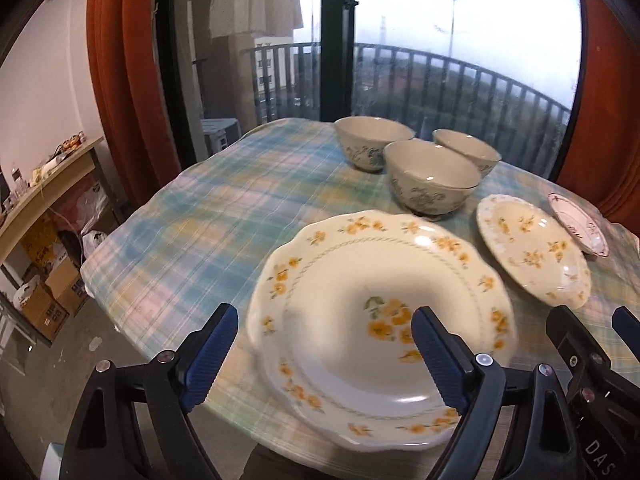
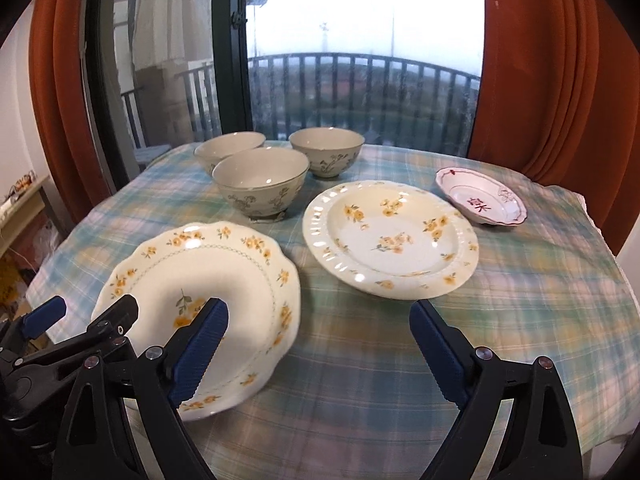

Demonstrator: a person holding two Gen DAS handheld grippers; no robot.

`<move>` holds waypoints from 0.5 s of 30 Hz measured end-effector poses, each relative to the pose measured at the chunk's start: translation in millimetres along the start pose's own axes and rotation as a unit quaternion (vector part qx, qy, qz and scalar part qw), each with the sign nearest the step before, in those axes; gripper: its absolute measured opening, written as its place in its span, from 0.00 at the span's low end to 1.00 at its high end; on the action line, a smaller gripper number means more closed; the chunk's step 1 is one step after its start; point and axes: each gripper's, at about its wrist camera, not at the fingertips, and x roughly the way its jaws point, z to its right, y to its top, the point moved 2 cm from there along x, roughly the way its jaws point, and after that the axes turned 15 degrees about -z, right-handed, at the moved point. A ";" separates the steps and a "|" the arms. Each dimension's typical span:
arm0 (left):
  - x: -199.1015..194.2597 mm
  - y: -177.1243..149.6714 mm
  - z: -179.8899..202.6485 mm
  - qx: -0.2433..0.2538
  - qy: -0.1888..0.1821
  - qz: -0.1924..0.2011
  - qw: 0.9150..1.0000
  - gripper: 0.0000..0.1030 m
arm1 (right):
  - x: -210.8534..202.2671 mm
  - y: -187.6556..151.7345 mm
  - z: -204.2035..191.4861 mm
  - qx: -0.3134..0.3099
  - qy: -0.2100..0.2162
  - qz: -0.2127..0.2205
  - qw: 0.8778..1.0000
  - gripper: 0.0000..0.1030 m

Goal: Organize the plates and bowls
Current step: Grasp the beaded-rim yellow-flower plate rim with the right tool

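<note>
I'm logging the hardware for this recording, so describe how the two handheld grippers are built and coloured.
Both match. The left gripper and right gripper have black plastic bodies with triangular cut-outs, silver rivets at the pivots, and two tapering black fingers faced with blue ribbed pads. White letters "DAS" show on the right gripper's body in the left wrist view. No cables, sleeves or hands are visible.

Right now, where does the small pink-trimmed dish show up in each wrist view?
Left wrist view: small pink-trimmed dish at the far right, seen edge-on, just beyond the ribbed floral plate.
Right wrist view: small pink-trimmed dish upper right, apart from the ribbed floral plate on its left.
Shared landmark: the three bowls, nearest bowl.
</note>
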 end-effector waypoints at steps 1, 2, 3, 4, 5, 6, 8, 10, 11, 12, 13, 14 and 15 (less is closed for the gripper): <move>-2.4 2.1 5.3 0.004 -0.004 0.003 1.000 0.88 | -1.9 1.0 4.0 0.003 0.000 0.003 1.000 0.91; -4.0 2.7 9.0 0.007 -0.006 0.005 1.000 0.88 | -3.8 2.5 8.7 0.007 -0.001 0.006 1.000 0.91; -5.4 5.0 14.6 0.012 -0.009 0.007 1.000 0.89 | -5.3 3.7 12.6 0.010 -0.001 0.008 1.000 0.91; -5.5 7.3 19.5 0.016 -0.012 0.008 1.000 0.89 | -6.5 5.9 17.9 0.014 -0.001 0.010 1.000 0.91; -5.7 9.2 24.3 0.021 -0.015 0.009 1.000 0.90 | -7.4 8.0 22.8 0.018 -0.002 0.012 1.000 0.91; -5.2 12.6 30.5 0.027 -0.020 0.009 0.999 0.90 | -7.8 10.4 27.9 0.022 -0.004 0.014 1.000 0.91; -4.2 17.9 41.1 0.038 -0.028 0.008 0.999 0.91 | -6.7 15.3 38.9 0.033 -0.007 0.016 0.999 0.91; -1.6 24.8 52.1 0.047 -0.034 0.008 0.998 0.91 | -1.9 22.1 52.1 0.044 -0.008 0.013 0.999 0.91; 0.6 29.0 59.3 0.053 -0.036 0.008 0.998 0.91 | 0.9 25.0 57.4 0.048 -0.009 0.011 0.999 0.91; 3.4 34.1 67.8 0.059 -0.039 0.007 0.997 0.91 | 3.2 27.6 62.0 0.051 -0.011 0.009 0.999 0.91; 5.1 36.4 72.7 0.063 -0.040 0.007 0.997 0.91 | 6.5 31.1 68.5 0.056 -0.014 0.007 0.998 0.91; 8.8 42.1 83.2 0.071 -0.044 0.006 0.997 0.91 | 9.7 34.6 75.7 0.062 -0.016 0.006 0.998 0.91; 10.8 44.7 88.5 0.074 -0.046 0.006 0.996 0.91 | 11.7 36.5 80.9 0.066 -0.018 0.005 0.998 0.91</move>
